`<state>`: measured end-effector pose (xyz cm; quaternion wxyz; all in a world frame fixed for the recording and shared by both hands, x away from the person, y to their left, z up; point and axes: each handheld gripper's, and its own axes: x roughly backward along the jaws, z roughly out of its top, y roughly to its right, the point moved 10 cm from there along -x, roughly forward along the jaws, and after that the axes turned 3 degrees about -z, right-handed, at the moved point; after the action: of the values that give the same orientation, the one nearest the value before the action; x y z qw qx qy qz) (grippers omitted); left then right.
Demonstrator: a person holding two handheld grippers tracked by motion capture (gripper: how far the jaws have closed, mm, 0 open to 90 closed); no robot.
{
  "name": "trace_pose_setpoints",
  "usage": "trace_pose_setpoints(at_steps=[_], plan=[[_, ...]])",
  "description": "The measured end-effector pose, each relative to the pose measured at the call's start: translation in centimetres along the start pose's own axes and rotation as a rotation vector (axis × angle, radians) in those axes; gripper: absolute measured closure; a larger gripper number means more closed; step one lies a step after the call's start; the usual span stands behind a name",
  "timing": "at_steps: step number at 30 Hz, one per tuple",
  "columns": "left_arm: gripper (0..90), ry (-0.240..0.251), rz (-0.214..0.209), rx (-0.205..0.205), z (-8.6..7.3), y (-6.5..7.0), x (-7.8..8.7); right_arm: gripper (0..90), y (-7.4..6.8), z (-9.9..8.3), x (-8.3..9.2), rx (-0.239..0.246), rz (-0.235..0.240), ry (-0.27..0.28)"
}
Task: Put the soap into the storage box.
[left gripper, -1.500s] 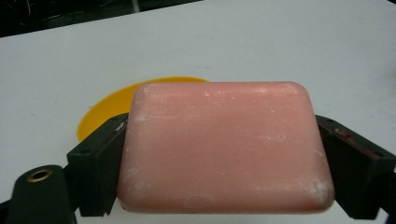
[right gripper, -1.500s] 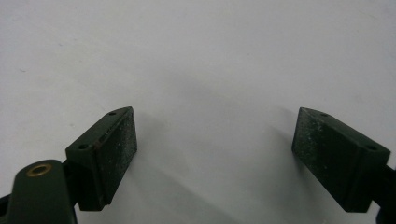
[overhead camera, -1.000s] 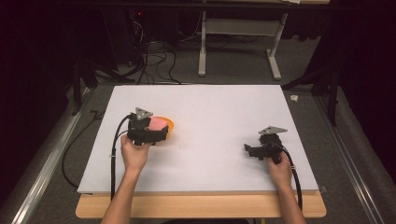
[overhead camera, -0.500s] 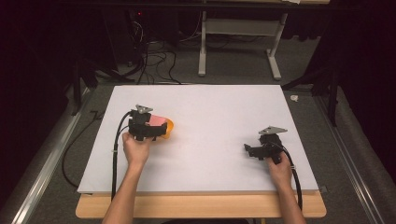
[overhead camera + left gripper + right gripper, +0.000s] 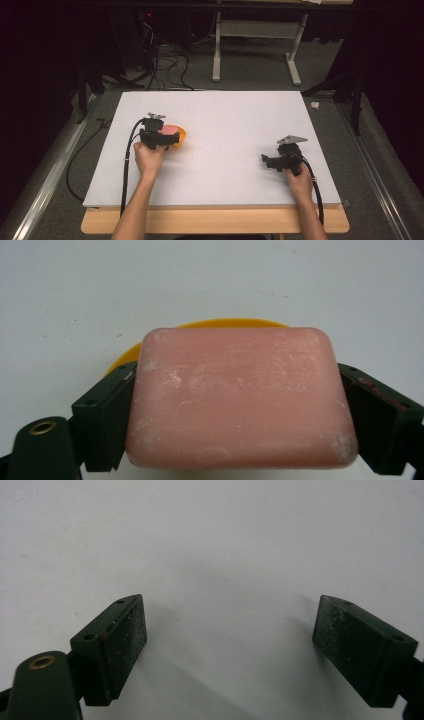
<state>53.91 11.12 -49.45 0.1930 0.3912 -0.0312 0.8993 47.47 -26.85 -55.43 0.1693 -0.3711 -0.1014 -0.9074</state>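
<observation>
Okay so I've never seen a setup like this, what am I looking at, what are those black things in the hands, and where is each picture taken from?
A person sits at a table covered with a white board and holds a hand tool in each hand. Each tool is a two-jaw gripper with a trailing cable. The wide picture comes from a fixed camera above the table. The two close-ups come from small cameras riding on the grippers, looking along their black jaws. The left gripper is closed on a pink bar of soap, over a yellow dish. The right gripper rests on the bare board with its jaws apart, holding nothing.
</observation>
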Motion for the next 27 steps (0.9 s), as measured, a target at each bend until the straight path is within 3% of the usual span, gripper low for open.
trace_pose_setpoints(at_steps=[27], plan=[[13.7, -0.025, 0.011, 0.044, 0.0, -0.4, -1.4, 14.7, 0.0, 0.0, 0.0, 0.0, 0.0, 0.0]])
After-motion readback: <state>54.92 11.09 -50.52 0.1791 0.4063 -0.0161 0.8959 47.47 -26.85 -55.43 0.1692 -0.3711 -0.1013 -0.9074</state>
